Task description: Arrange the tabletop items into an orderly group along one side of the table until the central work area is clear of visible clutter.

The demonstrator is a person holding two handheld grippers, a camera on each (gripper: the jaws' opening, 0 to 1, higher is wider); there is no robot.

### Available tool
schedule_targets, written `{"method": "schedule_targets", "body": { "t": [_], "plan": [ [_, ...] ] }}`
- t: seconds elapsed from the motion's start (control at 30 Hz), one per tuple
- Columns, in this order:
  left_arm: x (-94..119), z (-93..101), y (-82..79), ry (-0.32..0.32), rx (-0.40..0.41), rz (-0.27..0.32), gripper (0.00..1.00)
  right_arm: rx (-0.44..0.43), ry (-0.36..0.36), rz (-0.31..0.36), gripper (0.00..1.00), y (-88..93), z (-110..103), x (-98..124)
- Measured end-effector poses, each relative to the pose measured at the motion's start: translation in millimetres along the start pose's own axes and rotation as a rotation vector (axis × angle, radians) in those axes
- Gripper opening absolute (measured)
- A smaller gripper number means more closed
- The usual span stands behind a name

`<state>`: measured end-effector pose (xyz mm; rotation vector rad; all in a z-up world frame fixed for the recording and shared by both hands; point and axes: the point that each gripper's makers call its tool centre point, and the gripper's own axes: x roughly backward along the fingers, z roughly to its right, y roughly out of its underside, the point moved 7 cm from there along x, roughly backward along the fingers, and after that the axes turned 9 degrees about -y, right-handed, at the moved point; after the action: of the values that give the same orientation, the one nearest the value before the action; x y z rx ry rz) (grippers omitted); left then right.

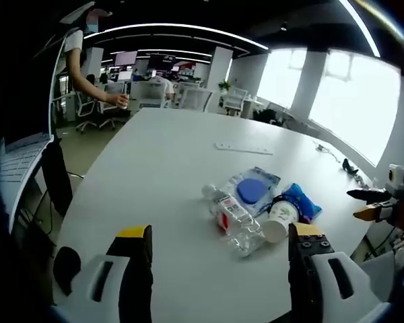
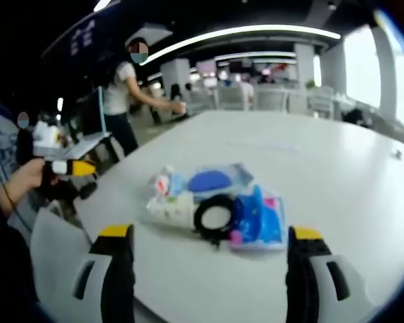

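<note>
Both tongs agape, bottle (image 1: 234, 219) beside cup (image 1: 281, 219)

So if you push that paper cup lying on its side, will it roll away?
Probably. The paper cup lies on its side, so it may roll, likely curving since it tapers. It looks empty, so light and easy to crush. The plastic bottle and blue packet beside it might stop it.

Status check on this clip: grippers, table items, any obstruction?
Left gripper open, empty. Right gripper open, empty. Plastic bottle, paper cup, blue packets clustered mid-table, untouched. Person at the far end of the table, clear of the pile.
</note>
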<state>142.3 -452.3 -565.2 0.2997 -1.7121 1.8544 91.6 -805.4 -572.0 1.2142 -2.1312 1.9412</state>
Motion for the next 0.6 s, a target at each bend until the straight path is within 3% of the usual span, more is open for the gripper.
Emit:
{"method": "schedule_targets", "body": {
  "t": [0.1,0.6],
  "plan": [
    [-1,-1.1,-2.6,0.016,0.006,0.026,0.82,0.003,-0.013,-0.010,0.91,-1.9,-3,-6],
    [-5,-5.0,-4.9,0.049,-0.069,0.050,0.90,-0.013,-0.082,-0.061,0.86,-9.4,-17,-39]
  ]
}}
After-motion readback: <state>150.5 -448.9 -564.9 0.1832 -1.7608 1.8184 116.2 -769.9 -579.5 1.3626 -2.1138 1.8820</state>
